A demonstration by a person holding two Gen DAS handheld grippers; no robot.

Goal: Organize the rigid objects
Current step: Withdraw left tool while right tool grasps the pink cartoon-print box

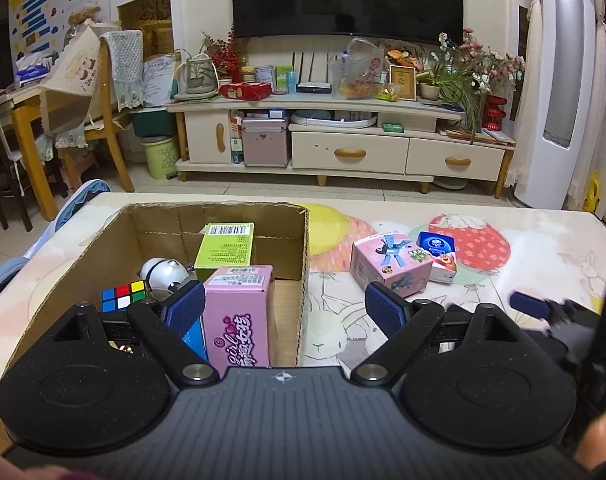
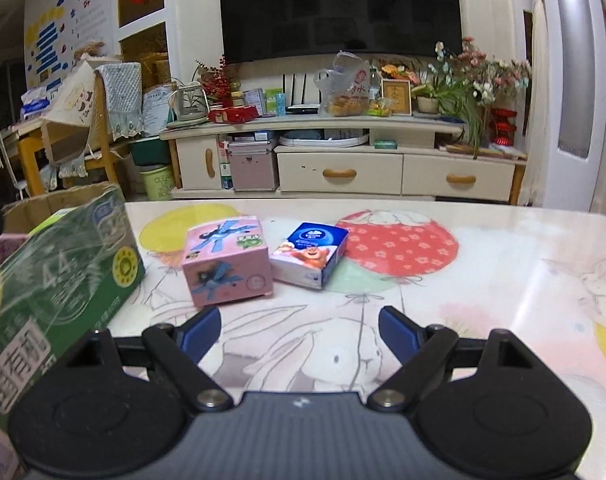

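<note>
Dim indoor light, fisheye-bent edges (green carton (image 2: 55,280) blurred).

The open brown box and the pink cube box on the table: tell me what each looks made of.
Open brown box: corrugated cardboard, matte and unprinted inside, with raw torn-looking top edges and fold creases.
Pink cube box: thin printed paperboard, probably; crisp folded edges, a slight sheen and cartoon print on its faces.
</note>
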